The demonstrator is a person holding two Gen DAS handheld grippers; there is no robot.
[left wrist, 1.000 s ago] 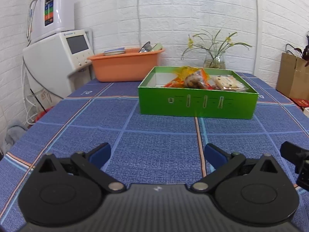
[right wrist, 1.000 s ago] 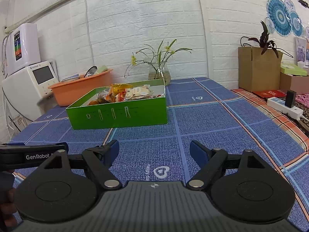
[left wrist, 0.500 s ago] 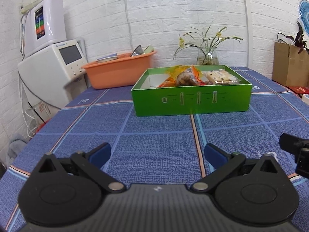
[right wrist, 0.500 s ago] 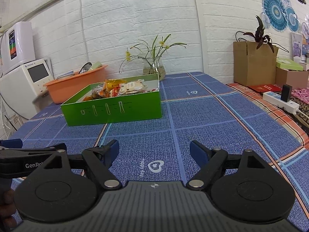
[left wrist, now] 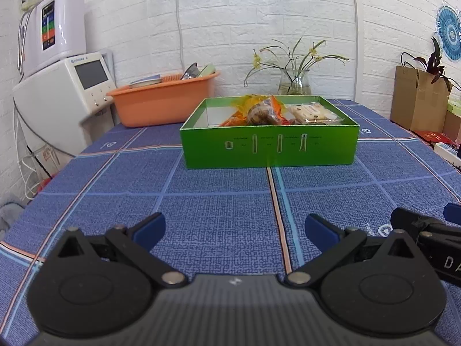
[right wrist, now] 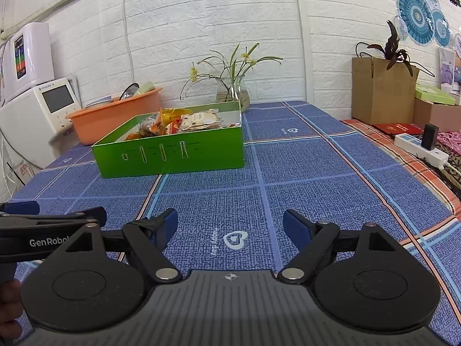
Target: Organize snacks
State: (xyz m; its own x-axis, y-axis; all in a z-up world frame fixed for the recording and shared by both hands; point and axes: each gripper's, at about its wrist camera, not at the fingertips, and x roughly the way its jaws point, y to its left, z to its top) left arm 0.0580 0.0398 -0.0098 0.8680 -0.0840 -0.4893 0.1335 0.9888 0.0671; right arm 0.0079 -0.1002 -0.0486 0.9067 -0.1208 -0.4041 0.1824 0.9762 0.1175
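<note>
light: bright, even, soft shadows | focus: sharp | edges: fisheye bending, dark corner vignette

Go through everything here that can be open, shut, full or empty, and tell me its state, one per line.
Left gripper: open, holding nothing.
Right gripper: open, holding nothing.
Green box: lidless, snack packets inside, left end bare.
Orange basin: holding dishes.
Glass vase: upright, holding flower stems.
</note>
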